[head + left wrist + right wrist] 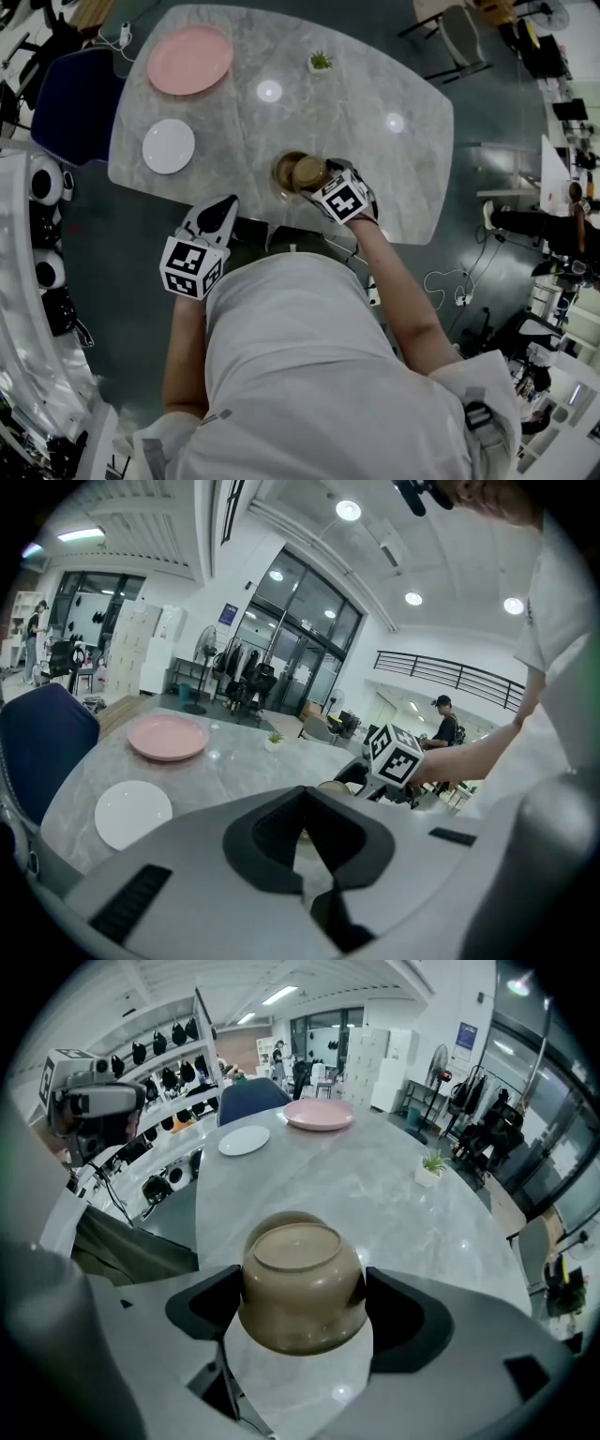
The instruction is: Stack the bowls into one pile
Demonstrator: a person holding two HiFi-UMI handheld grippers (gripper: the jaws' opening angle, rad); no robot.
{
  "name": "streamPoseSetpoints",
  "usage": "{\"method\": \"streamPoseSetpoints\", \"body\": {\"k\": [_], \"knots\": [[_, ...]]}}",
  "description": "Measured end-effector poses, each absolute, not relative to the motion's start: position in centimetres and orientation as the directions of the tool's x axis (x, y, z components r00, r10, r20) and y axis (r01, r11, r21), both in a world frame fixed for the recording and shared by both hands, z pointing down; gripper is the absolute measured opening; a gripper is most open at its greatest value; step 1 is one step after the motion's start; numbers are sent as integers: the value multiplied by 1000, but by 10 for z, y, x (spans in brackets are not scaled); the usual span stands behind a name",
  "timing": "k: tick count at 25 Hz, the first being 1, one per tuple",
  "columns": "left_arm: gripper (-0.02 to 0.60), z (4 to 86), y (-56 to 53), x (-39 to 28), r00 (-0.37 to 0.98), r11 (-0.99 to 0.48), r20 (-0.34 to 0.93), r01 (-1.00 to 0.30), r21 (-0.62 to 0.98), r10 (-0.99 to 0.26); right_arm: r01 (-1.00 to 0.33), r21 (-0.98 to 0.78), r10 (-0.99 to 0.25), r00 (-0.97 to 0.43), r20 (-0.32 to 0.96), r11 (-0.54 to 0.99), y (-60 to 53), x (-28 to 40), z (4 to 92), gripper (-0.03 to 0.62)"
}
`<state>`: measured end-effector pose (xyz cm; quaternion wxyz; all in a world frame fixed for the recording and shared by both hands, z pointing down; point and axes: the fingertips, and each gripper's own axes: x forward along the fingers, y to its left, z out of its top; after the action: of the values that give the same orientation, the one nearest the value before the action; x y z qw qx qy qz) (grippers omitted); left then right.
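A brown bowl (300, 1288) hangs upside down, foot ring up, with my right gripper (302, 1302) shut on its sides. Just behind and under it a second brown bowl (281, 1218) shows only its rim. In the head view the held bowl (308, 173) sits over the other bowl (282, 170) near the table's front edge, with my right gripper (319, 180) reaching in from the right. My left gripper (226, 203) stays off the table's front edge, shut and holding nothing. In the left gripper view its jaws (305, 791) meet in front of the bowls.
On the grey marble table (375, 75) a pink plate (190, 59) lies at the far left, a white plate (169, 146) nearer, and a small potted plant (320, 62) at the back. A blue chair (70, 98) stands left of the table.
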<state>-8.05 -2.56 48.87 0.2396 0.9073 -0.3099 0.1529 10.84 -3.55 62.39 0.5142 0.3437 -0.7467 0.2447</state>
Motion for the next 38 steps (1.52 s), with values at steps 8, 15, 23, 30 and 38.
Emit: {"method": "streamPoseSetpoints", "body": {"k": [8,15,23,30,38], "knots": [[0,490,-22,-87,754,-679,427,-647,347,-500,-747,-8,-283,-262,923,665,-46,92,616,430],[0,494,-22,-93,746,-669,432,-656,349,-507,-743,-21,-300,-297,907,669,-52,80,613,436],[0,498,-18,-87,755,-681,441,-642,351,-485,-766,-48,-321,-325,890,641,-46,83,611,433],[0,507,-17,-71,771,-705,461,-614,356,-439,-801,-99,-352,-365,862,590,-35,92,608,390],[0,517,-24,-47,781,-721,480,-591,362,-399,-845,-119,-409,-369,834,521,-21,114,599,290]]}}
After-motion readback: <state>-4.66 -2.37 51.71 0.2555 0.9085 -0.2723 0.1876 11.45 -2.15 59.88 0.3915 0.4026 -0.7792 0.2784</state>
